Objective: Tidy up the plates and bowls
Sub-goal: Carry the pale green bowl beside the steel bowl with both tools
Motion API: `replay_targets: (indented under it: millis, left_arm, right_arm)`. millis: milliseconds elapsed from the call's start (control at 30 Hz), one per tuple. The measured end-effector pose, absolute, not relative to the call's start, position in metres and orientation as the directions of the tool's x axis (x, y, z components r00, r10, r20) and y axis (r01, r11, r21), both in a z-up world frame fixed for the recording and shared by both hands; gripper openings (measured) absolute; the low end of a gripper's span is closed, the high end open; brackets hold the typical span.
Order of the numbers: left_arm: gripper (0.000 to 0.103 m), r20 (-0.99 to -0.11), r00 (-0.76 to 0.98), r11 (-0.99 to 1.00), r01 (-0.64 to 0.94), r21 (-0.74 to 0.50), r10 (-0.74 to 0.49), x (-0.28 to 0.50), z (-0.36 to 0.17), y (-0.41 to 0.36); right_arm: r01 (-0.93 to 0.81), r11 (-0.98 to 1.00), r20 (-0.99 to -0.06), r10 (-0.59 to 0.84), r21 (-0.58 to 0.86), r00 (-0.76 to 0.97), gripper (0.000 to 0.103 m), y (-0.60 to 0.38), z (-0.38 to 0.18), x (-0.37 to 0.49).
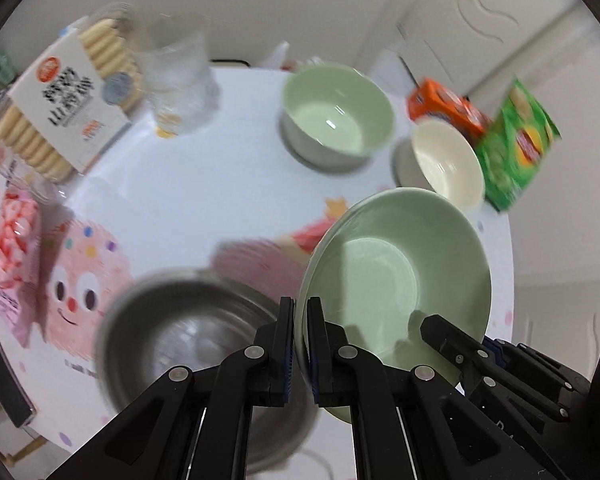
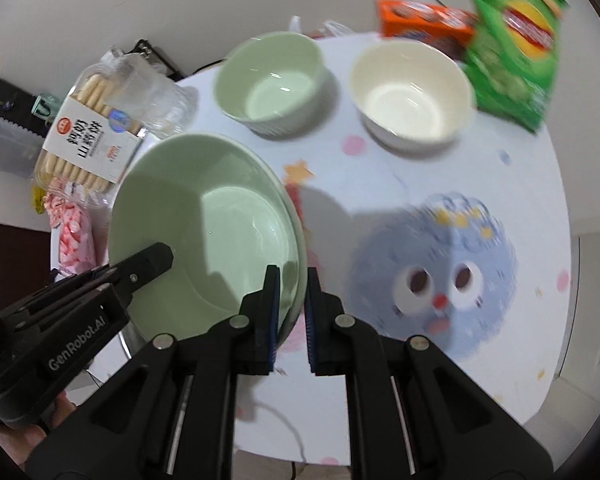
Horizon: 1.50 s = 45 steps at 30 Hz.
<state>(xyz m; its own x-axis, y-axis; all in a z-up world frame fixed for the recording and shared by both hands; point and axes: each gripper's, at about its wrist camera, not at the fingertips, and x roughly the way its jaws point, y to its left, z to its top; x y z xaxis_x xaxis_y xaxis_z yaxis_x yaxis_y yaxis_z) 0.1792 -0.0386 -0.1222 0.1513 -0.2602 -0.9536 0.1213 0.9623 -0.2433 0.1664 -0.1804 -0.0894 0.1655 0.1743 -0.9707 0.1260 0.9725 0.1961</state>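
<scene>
A pale green deep plate (image 1: 400, 272) hangs tilted above the table, with a second rim showing just beneath it. My left gripper (image 1: 297, 308) is shut on its near rim. My right gripper (image 2: 292, 280) is shut on the opposite rim of the same plate (image 2: 204, 232). One finger (image 1: 440, 332) of the right gripper shows in the left wrist view, and one finger (image 2: 152, 258) of the left shows in the right wrist view. A steel bowl (image 1: 188, 340) stands on the table under the left gripper. Farther back stand a green bowl (image 1: 336, 116) (image 2: 272, 84) and a cream bowl (image 1: 446, 160) (image 2: 412, 92).
The round table (image 2: 380, 168) has a cartoon-print cloth. A biscuit box (image 1: 68, 100), a clear plastic tub (image 1: 180, 80) and a pink sweet bag (image 1: 12, 240) line its left side. An orange box (image 2: 424, 24) and a green crisp bag (image 2: 512, 40) stand at the back right.
</scene>
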Motion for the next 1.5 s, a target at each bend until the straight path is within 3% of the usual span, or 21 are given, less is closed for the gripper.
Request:
replay_targets:
  millis: [633, 1500]
  left_arm:
    - [0.006, -0.968, 0.025, 0.946, 0.220, -0.240, -0.251, 0.113, -0.177, -0.112]
    - [0.006, -0.972, 0.002, 0.956, 0.186, -0.229, -0.233, 0.097, -0.197, -0.123]
  right_arm:
    - [0.285, 0.945, -0.986, 0.141, 0.161, 0.087, 0.013, -0.258, -0.128, 0.082]
    - [0.274, 0.948, -0.987, 0.156, 0.162, 0.043, 0.013, -0.268, -0.149, 0.068]
